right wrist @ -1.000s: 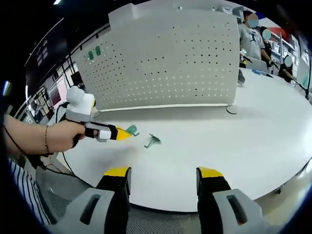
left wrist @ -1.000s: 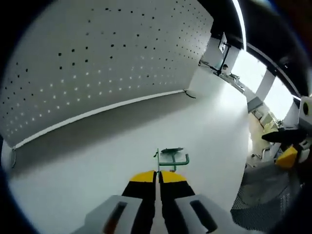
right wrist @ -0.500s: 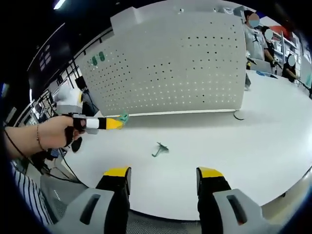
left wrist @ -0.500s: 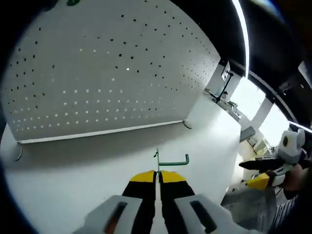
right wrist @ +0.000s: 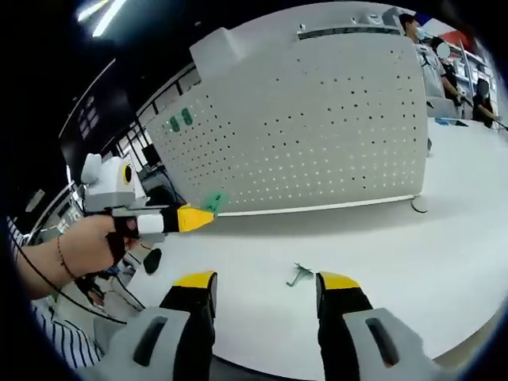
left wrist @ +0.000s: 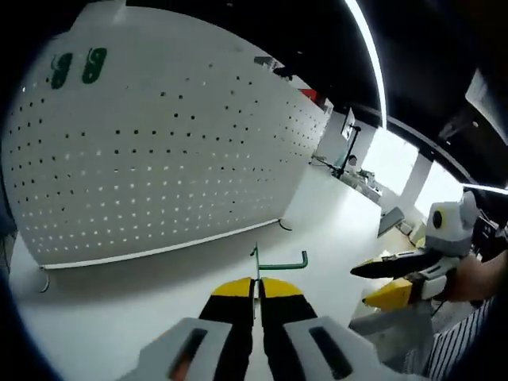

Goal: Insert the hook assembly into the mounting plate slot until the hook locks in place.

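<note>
Left gripper clamped on green hook – right gripper apart, pegboard unlabelled

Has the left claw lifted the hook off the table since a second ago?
Yes. In the right gripper view, the left claw with the green hook rose from the table up against the pegboard.

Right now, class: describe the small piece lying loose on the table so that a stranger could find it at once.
Start at the big white pegboard standing on the white table. In front of it, on the bare tabletop just beyond the open right gripper, lies a small green metal piece. It alone lies flat and unheld; the green hook is clamped in the left gripper.
</note>
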